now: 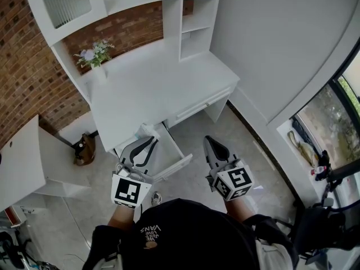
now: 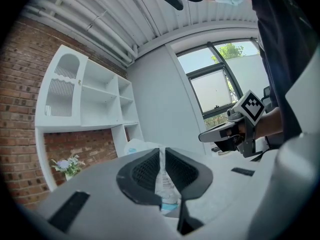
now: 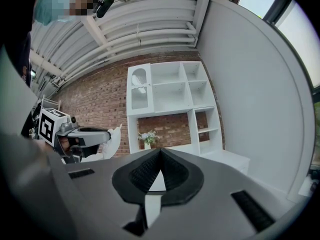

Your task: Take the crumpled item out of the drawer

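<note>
Crumpled item [image 2: 164, 183]: one; drawer [image 1: 172, 151]: one

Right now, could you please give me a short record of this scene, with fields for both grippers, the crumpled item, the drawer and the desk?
left gripper: shut on the crumpled item
crumpled item: thin, whitish, pinched between the jaws, held over the drawer area
right gripper: shut, nothing between the jaws
drawer: open, pulled out of the desk
desk: white, with flowers at its back
</note>
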The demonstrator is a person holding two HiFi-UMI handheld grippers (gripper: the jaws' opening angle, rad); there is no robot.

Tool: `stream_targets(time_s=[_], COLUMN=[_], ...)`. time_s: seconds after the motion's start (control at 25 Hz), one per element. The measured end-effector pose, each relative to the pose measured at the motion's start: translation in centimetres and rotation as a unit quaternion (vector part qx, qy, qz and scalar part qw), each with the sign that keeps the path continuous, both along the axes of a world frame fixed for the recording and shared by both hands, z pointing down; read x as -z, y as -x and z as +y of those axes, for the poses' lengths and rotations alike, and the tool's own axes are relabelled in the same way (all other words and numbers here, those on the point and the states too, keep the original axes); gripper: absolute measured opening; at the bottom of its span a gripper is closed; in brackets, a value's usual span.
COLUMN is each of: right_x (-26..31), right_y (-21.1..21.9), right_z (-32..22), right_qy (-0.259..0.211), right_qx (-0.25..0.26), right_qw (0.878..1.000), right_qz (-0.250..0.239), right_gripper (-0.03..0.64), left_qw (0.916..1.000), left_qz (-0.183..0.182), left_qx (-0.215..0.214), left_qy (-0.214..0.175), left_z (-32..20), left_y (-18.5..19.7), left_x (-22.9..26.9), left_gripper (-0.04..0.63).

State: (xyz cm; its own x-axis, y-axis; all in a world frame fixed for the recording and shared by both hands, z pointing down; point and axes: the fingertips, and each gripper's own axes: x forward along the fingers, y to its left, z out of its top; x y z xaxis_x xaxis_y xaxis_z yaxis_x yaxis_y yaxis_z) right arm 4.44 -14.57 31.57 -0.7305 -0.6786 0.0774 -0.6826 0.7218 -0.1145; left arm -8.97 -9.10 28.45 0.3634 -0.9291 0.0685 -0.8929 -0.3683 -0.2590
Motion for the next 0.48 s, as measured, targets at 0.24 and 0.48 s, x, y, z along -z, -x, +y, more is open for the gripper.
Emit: stream_targets(time_s=[0.24, 0.48], right_x=[-0.4, -0.3], right_y=[0.3, 1.1], right_z=[-0.1, -0.1], right_qy=[0.006, 0.006], right_qx=[-0.006, -0.009], right_qw=[1.000, 1.000], right_qz=[0.009, 0.015], right_gripper=[0.000, 0.000], left_qw=[0.9999, 0.9999], left_qz=[-0.001, 0.003], left_qx=[-0.005, -0.008], left_qy=[0.009, 0.012], left_z=[-0.2, -0.1], left_y=[0.5, 1.4], left_x=[-0.4, -0.6], left_gripper=[0.037, 0.037])
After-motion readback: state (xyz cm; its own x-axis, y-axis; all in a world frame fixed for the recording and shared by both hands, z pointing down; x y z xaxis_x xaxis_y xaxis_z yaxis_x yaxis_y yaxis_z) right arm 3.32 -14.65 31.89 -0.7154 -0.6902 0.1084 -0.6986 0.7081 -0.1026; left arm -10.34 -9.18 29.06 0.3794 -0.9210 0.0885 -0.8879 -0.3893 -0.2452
